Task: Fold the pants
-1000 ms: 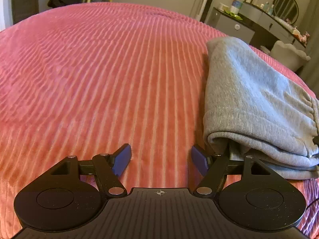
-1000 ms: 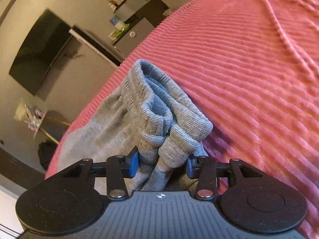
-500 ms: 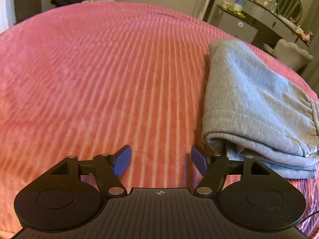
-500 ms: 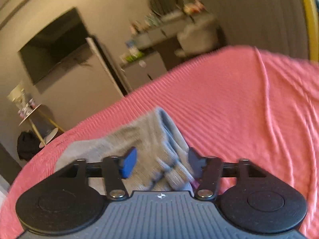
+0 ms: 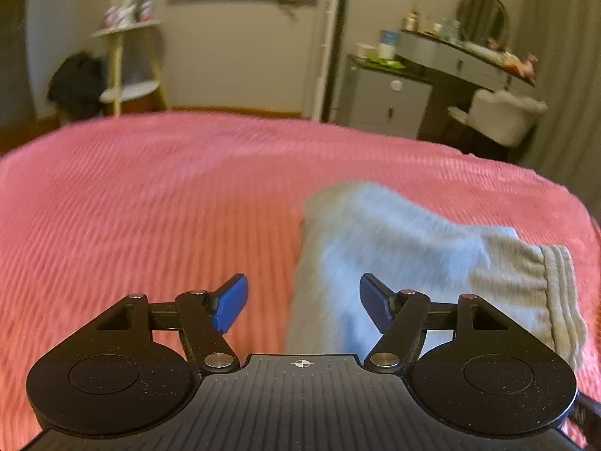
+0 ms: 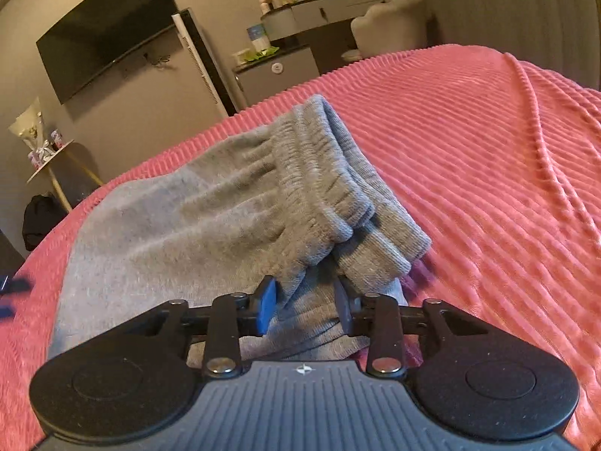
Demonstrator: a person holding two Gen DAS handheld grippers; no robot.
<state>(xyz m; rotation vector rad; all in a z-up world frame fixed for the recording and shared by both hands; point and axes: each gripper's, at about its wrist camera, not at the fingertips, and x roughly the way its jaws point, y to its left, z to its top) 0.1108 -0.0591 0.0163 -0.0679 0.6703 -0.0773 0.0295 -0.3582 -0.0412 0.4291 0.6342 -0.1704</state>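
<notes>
The grey pants (image 6: 210, 218) lie folded in a compact stack on the pink ribbed bedspread (image 6: 488, 158), with the ribbed waistband and cuffs at the near end. My right gripper (image 6: 305, 310) is open just above that end, with cloth showing between its fingers but not pinched. In the left wrist view the pants (image 5: 405, 248) lie right of centre, blurred. My left gripper (image 5: 303, 302) is open and empty, raised above the bedspread (image 5: 150, 206) at the stack's left edge.
Beyond the bed stand a grey dresser (image 5: 390, 94), a vanity with a round mirror (image 5: 484, 11), a white chair (image 5: 503, 112) and a small side table (image 5: 124, 67). A dark TV (image 6: 105, 30) hangs on the wall. A black bag (image 5: 75, 82) sits on the floor.
Both grippers have lifted and pulled back from the pants. My right gripper has let go of the waistband end, and the stack now lies flatter. My left gripper's view has tilted up towards the room.
</notes>
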